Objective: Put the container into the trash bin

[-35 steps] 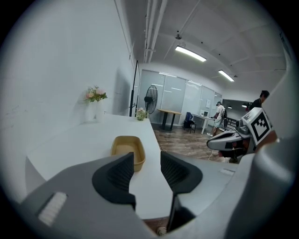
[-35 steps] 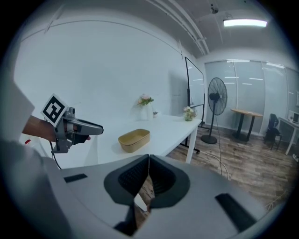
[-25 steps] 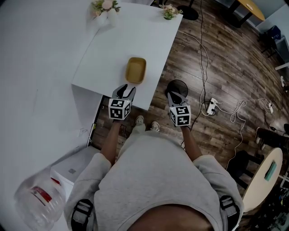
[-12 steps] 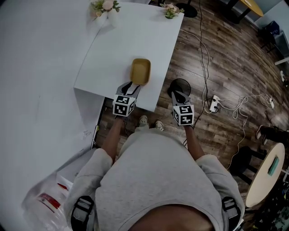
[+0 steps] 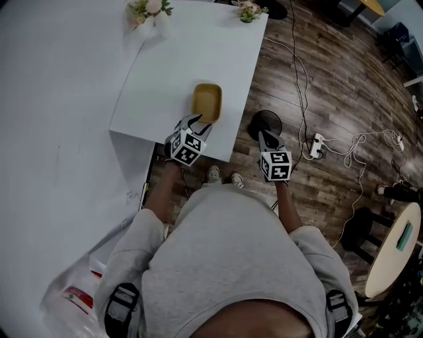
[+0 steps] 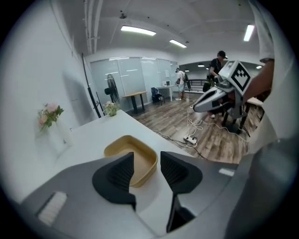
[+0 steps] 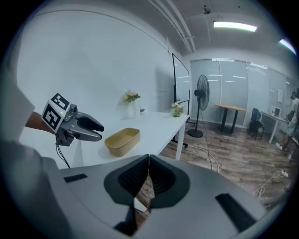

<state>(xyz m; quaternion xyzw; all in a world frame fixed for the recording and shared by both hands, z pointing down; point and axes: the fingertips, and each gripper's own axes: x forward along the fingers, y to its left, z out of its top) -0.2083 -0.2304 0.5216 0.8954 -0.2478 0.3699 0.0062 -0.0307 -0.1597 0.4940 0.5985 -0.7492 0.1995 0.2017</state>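
Note:
The tan, empty container (image 5: 206, 102) sits near the front right edge of the white table (image 5: 172, 66). My left gripper (image 5: 192, 124) hovers just short of it, open with nothing between the fingers. In the left gripper view the container (image 6: 122, 148) lies right beyond the left gripper's (image 6: 146, 158) spread jaws. A round black trash bin (image 5: 264, 120) stands on the floor right of the table, partly hidden by my right gripper (image 5: 265, 138), which is above it. The right gripper (image 7: 148, 159) is shut and empty; the container (image 7: 122, 140) and the left gripper (image 7: 77, 128) show to its left.
Two small flower vases (image 5: 149, 10) (image 5: 250, 12) stand at the table's far edge. A power strip with cables (image 5: 317, 145) lies on the wood floor. A round side table (image 5: 396, 244) is at the right, a plastic bag (image 5: 73, 297) at the lower left. A standing fan (image 7: 202, 100) is beyond.
My left gripper has moved forward towards the container and rolled a little. The right gripper has stayed above the bin.

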